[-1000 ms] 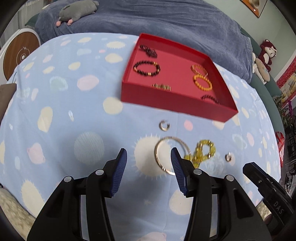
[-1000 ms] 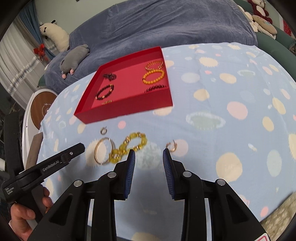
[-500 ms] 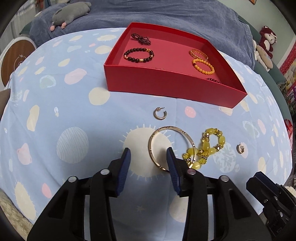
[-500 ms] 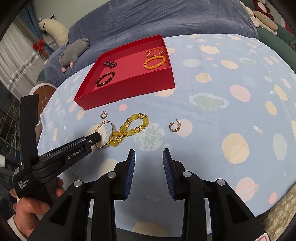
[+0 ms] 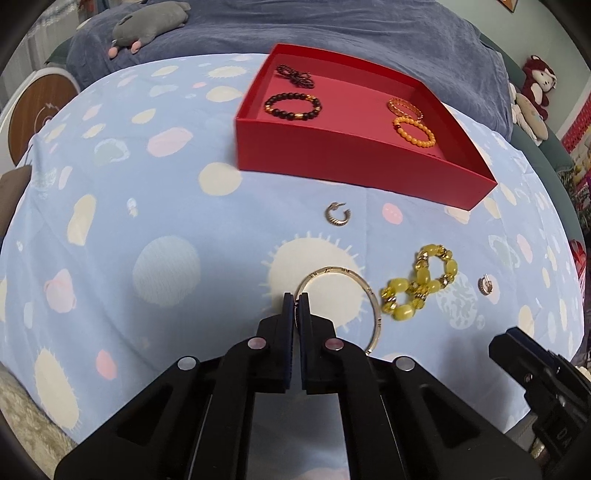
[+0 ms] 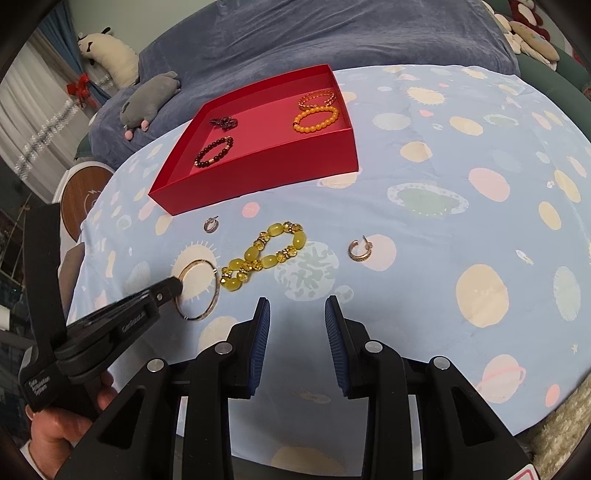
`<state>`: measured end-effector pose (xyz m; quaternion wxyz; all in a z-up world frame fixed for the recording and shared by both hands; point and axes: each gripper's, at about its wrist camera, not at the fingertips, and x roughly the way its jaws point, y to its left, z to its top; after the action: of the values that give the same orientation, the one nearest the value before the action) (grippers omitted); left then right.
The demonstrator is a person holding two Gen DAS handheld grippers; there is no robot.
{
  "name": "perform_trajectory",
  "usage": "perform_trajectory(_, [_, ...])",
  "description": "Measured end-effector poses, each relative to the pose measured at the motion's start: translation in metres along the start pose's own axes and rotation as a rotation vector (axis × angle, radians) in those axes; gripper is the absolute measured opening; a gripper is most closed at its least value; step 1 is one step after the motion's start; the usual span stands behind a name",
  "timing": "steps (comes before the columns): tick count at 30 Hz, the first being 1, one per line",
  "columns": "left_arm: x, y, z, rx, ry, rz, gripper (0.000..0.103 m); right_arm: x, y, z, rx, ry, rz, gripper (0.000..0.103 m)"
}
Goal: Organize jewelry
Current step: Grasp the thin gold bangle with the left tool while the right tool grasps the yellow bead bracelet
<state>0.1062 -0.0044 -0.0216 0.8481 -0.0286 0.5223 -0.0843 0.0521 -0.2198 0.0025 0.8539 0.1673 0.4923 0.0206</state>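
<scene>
My left gripper point(image 5: 296, 300) is shut on the left rim of a thin gold bangle point(image 5: 360, 286) that lies on the blue patterned cloth. It also shows in the right wrist view point(image 6: 177, 286) at the bangle point(image 6: 207, 306). A yellow bead bracelet point(image 5: 421, 286) point(image 6: 264, 254) lies just right of the bangle. One small hoop earring point(image 5: 337, 215) point(image 6: 211, 224) lies near the red tray point(image 5: 354, 162) point(image 6: 258, 177); another earring point(image 5: 485, 285) point(image 6: 360, 251) lies to the right. My right gripper point(image 6: 297, 306) is open and empty, hovering near the cloth's front.
The tray holds a dark bead bracelet point(image 5: 291, 106), a dark twisted piece point(image 5: 295, 75), an orange bead bracelet point(image 5: 413, 131) and a gold chain bracelet point(image 5: 404, 107). A grey plush toy point(image 5: 147, 26) lies on the blue blanket behind. The table edge runs close below both grippers.
My left gripper has come down and closed on the bangle's rim; it was open before. My right gripper has stayed open and drawn back slightly.
</scene>
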Motion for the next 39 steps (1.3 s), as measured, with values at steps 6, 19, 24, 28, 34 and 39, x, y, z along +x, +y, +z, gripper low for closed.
perform_trajectory(6, [-0.007,0.018,-0.011,-0.044,0.004,0.001,0.003,0.015,0.019,0.008,-0.030,0.009,0.015,0.031])
perform_trajectory(19, [-0.009,0.023,-0.016,-0.056,0.002,-0.015,0.003,0.047,0.047,0.019,-0.070,0.046,0.009,0.031])
perform_trajectory(24, [-0.009,0.023,-0.016,-0.055,0.000,-0.016,0.003,0.055,0.048,0.022,-0.072,0.056,0.002,0.028])
perform_trajectory(28, [-0.009,0.023,-0.016,-0.057,0.001,-0.017,0.003,0.060,0.047,0.022,-0.075,0.066,0.004,0.017])
perform_trajectory(34, [-0.008,0.024,-0.015,-0.074,0.009,-0.026,0.003,0.055,0.042,0.021,-0.078,0.061,0.001,0.009])
perform_trajectory(39, [-0.008,0.024,-0.014,-0.080,0.011,-0.026,0.003,0.047,0.034,0.014,-0.059,0.053,0.006,0.008])
